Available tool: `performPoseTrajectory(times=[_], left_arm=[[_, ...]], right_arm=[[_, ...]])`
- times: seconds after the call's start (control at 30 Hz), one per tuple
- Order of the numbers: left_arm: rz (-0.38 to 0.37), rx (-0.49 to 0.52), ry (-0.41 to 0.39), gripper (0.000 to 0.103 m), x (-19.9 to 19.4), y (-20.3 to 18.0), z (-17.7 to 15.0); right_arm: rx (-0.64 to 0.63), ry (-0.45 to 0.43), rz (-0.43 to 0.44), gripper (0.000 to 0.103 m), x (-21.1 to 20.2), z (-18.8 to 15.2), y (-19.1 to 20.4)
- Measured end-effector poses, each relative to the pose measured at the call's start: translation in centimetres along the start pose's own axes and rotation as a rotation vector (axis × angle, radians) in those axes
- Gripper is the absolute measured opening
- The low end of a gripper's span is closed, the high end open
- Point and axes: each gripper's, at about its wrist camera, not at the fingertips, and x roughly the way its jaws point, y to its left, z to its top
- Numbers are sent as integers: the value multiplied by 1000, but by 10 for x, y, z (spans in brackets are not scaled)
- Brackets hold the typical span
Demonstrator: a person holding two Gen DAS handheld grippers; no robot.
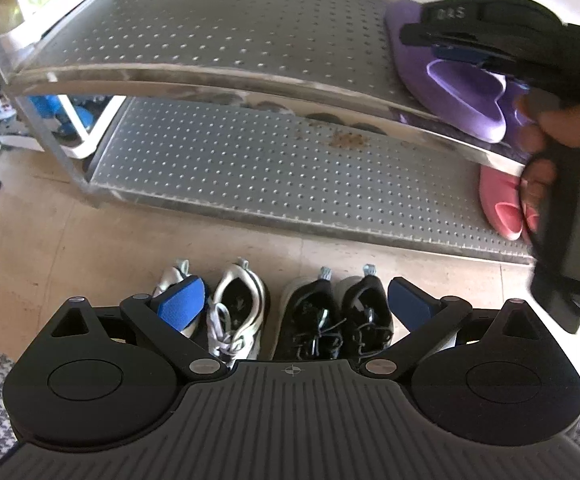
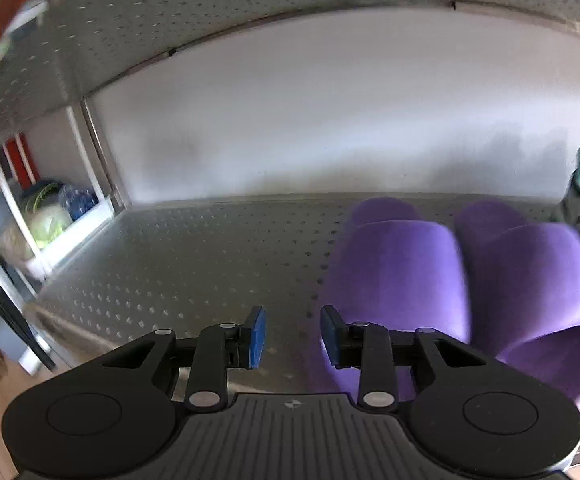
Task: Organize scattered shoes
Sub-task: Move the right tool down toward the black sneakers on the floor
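Holding both grippers ourselves, we're starting w/ the left gripper (image 1: 294, 304): jaws are spread wide, blue pads far apart, nothing between them, pointing down at the floor. Below it we're seeing 4 shoes lined up side by side on the floor (image 1: 69, 248), just in front of the rack: a white sneaker pair (image 1: 237, 312) on the left (one half hidden behind the left pad) & a black sneaker pair (image 1: 338, 316) on the right.

Our right gripper (image 2: 293, 336) is sitting w/ jaws narrowed to a small gap, pads not touching, nothing caught between them. It's hovering over the upper shelf (image 2: 209, 256) of the metal shoe rack (image 1: 225, 80), just beside the purple slippers (image 2: 462, 280). Both slippers are lying next to each other at the right end of that dotted shelf, apart from the pads. From the left wrist view we're seeing the right hand (image 1: 550, 136) wrapped around that gripper's handle, above the slippers.

On the lower shelf (image 1: 290, 176), right end, a pink slipper pair (image 1: 502, 204) is partly hidden behind the hand. White wall (image 2: 330, 120) is behind the rack; a white side rack w/ bagged stuff (image 2: 45, 216) is standing to the left.
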Motion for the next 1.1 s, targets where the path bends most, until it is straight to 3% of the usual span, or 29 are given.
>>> performPoseTrajectory(times=[0.1, 0.2, 0.27, 0.3, 0.5, 0.57, 0.63, 0.8, 0.83, 0.93, 1.1], left_arm=[[0, -17, 1, 101, -3, 8, 0], [6, -30, 7, 101, -3, 14, 0], [10, -41, 12, 101, -2, 19, 1], [11, -45, 13, 101, -2, 20, 1], [10, -41, 17, 101, -1, 22, 0], [8, -40, 16, 101, -2, 20, 0], [4, -31, 8, 101, -3, 16, 0], [18, 22, -24, 101, -6, 7, 0], [23, 28, -31, 101, -6, 7, 0], [45, 48, -54, 101, -7, 6, -1], [48, 111, -115, 101, -9, 6, -9]], right_arm=[[76, -12, 34, 33, 15, 1, 1], [125, -53, 12, 33, 26, 2, 4], [189, -102, -84, 7, 33, 0, 0], [211, -111, -102, 1, 35, 0, -3], [273, -125, -109, 1, 38, 1, -11], [292, -113, -71, 26, 29, 4, -10], [299, -109, -45, 41, 18, 6, -10], [189, -64, -33, 51, -23, 3, -3], [155, -49, -42, 57, -32, 0, -2], [59, -25, -109, 70, -60, -10, 2], [-40, 46, -249, 75, -107, -52, 1]])
